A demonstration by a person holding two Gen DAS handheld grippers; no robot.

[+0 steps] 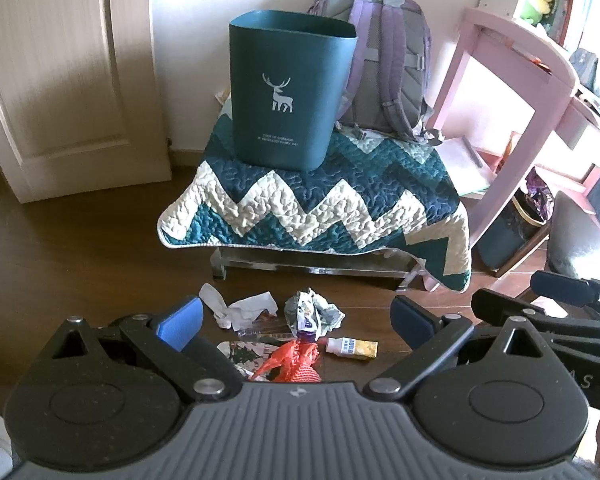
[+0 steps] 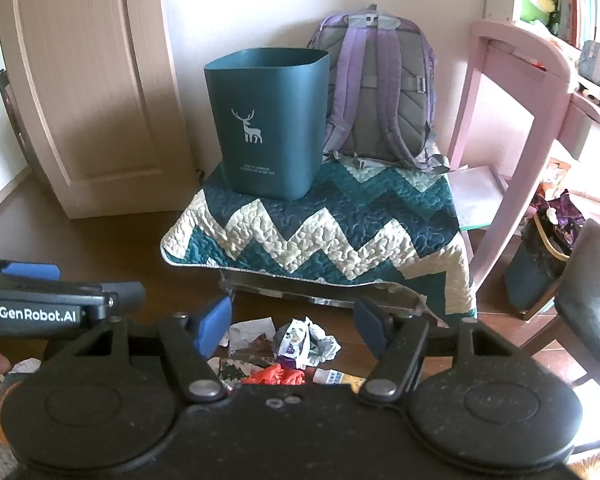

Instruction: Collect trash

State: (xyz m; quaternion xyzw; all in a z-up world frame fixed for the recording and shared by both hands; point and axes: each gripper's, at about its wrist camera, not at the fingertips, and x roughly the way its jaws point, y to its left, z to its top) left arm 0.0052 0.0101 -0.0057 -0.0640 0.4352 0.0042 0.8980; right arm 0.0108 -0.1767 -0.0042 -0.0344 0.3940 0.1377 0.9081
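Left gripper (image 1: pixel 296 322): jaws spread wide, nothing between the blue pads (image 1: pixel 179 322). It hangs above the dark wooden floor (image 1: pixel 80 248), aimed over the scattered trash. Right gripper (image 2: pixel 292 326): jaws likewise parted and empty — it sits just to the right of the left one, whose body enters the right wrist view at the left edge.

Trash on the floor, directly ahead of both grippers:
- crumpled white paper (image 1: pixel 236 306), on the left of the pile;
- crumpled printed wrapper (image 1: pixel 314 314), in the middle;
- small white bottle with a yellow label (image 1: pixel 352 347), lying on its side at the right;
- orange-red plastic bag (image 1: pixel 290 362), nearest the left gripper, partly hidden by its body;
- a flat printed wrapper (image 1: pixel 240 350) just left of the bag.

The pieces lie close together, several touching.

Beyond the pile stands a low stool (image 1: pixel 312 266) draped with a teal-and-cream zigzag quilt (image 1: pixel 320 200). On the quilt, upright: a dark teal bin (image 1: pixel 286 92) with a white deer print, at the left front. A purple-and-grey backpack (image 1: pixel 388 64) leans against the wall just behind and to the right of the bin.

A cream door (image 2: pixel 88 92) is at the left — a pink desk frame (image 2: pixel 512 120) at the right.
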